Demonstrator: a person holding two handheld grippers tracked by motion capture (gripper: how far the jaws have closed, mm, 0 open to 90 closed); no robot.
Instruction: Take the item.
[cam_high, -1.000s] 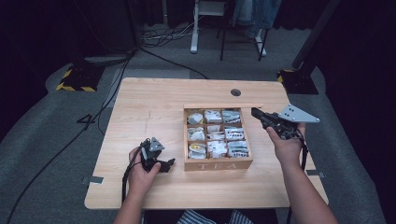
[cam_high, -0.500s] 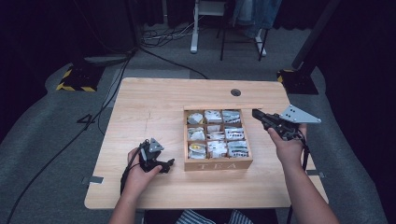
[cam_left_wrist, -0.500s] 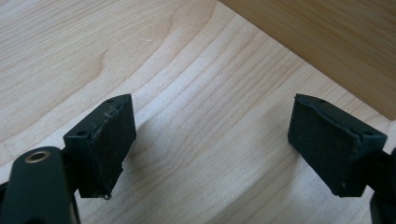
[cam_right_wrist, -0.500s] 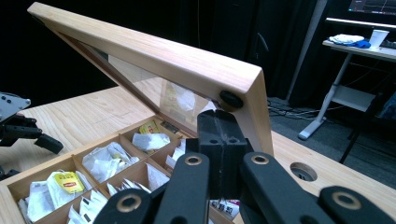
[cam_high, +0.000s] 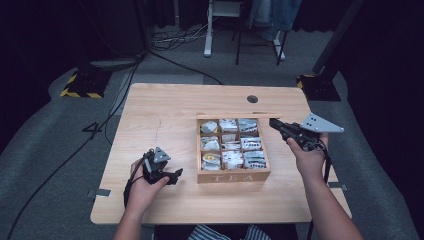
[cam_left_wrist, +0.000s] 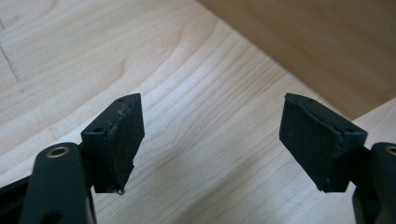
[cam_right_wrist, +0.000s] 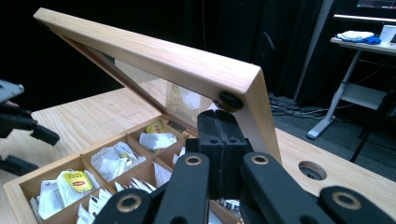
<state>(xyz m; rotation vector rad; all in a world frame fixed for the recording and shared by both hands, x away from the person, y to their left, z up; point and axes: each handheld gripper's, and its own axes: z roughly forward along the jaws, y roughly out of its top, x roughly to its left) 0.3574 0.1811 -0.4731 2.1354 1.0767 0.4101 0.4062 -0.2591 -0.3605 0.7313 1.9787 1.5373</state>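
Observation:
A wooden tea box (cam_high: 232, 176) marked "TEA" stands right of the table's middle, its compartments holding several tea bags (cam_high: 230, 147). Its glazed lid (cam_right_wrist: 154, 51) is raised at a slant; from above it is a thin strip (cam_high: 225, 116) along the box's far edge. My right gripper (cam_high: 274, 122) is at the lid's right corner. Its jaws (cam_right_wrist: 219, 123) are shut with nothing between them, just under the lid's front rail by a black bumper (cam_right_wrist: 231, 99). My left gripper (cam_high: 176, 175) rests low, left of the box, with its jaws (cam_left_wrist: 210, 140) open over bare wood beside the box wall (cam_left_wrist: 327, 37).
The light wooden table (cam_high: 165, 110) has a round cable hole (cam_high: 252, 99) behind the box. Cables (cam_high: 170, 42), a desk leg (cam_high: 207, 30) and a yellow-black striped base (cam_high: 80, 87) lie on the floor beyond. Another desk (cam_right_wrist: 359, 42) stands in the background.
Almost nothing has changed. Both hands stay where they were, and the lid stays raised against the right gripper.

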